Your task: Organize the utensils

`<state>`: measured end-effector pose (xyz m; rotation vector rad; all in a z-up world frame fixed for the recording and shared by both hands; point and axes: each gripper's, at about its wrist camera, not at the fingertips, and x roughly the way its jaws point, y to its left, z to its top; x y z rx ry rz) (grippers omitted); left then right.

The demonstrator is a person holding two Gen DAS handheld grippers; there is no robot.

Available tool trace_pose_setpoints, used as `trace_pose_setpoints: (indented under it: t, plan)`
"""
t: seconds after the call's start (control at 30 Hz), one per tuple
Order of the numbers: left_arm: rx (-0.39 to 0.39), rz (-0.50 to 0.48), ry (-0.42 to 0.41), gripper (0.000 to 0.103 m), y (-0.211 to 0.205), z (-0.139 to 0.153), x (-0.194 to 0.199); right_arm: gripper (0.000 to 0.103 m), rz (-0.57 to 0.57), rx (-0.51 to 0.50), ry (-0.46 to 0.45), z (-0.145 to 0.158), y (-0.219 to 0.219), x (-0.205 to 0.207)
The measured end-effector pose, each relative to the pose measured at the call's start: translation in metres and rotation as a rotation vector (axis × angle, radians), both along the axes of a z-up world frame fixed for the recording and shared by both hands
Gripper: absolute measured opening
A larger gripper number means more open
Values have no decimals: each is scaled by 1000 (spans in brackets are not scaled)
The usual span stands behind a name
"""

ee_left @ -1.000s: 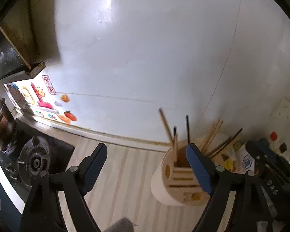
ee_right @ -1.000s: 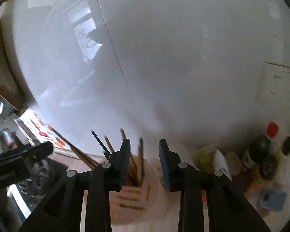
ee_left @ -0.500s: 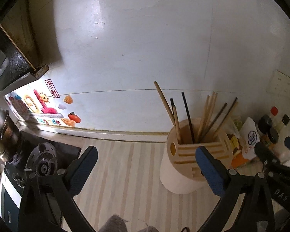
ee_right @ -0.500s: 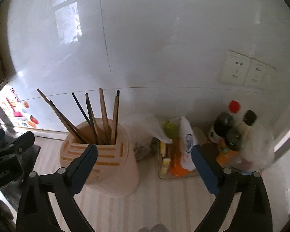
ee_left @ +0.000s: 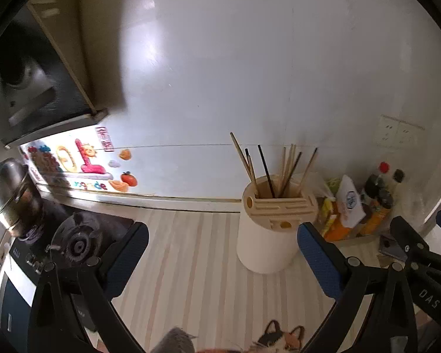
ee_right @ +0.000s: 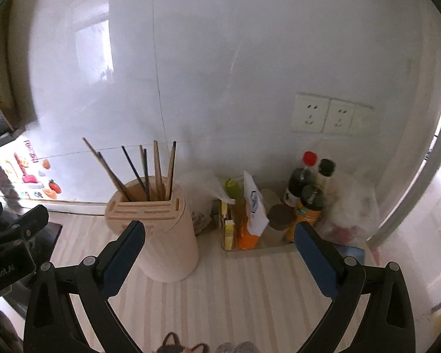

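Both claws, left (ee_left: 222,254) and right (ee_right: 219,251), wide, seemingly empty.

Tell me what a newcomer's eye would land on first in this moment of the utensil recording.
First, the pale holder on the striped counter, with a fan of chopsticks standing in it, light and dark mixed. Next, the wide-open left gripper and right gripper in the foreground, nothing between their blue pads. To the holder's right, bottles and packets crowd the corner under the wall sockets.
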<state>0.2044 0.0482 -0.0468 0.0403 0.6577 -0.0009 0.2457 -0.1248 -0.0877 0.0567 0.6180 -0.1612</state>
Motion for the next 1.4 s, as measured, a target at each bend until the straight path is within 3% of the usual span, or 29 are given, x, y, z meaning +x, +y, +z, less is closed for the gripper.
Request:
trace_pose_setpoints:
  t: [0.4, 0.7, 0.97, 1.4]
  plan:
    - [-45, -16, -98, 103, 13, 52, -136, 103, 7, -36, -121, 66, 5, -155]
    - [-38, 8, -122, 103, 23, 67, -187, 103, -11, -36, -174, 96, 10, -235]
    - [-29, 18, -135, 103, 21, 69, -206, 103, -17, -49, -195, 106, 9, -267]
    - [8, 33, -121, 103, 20, 63, -210, 103, 8, -49, -178, 104, 6, -273]
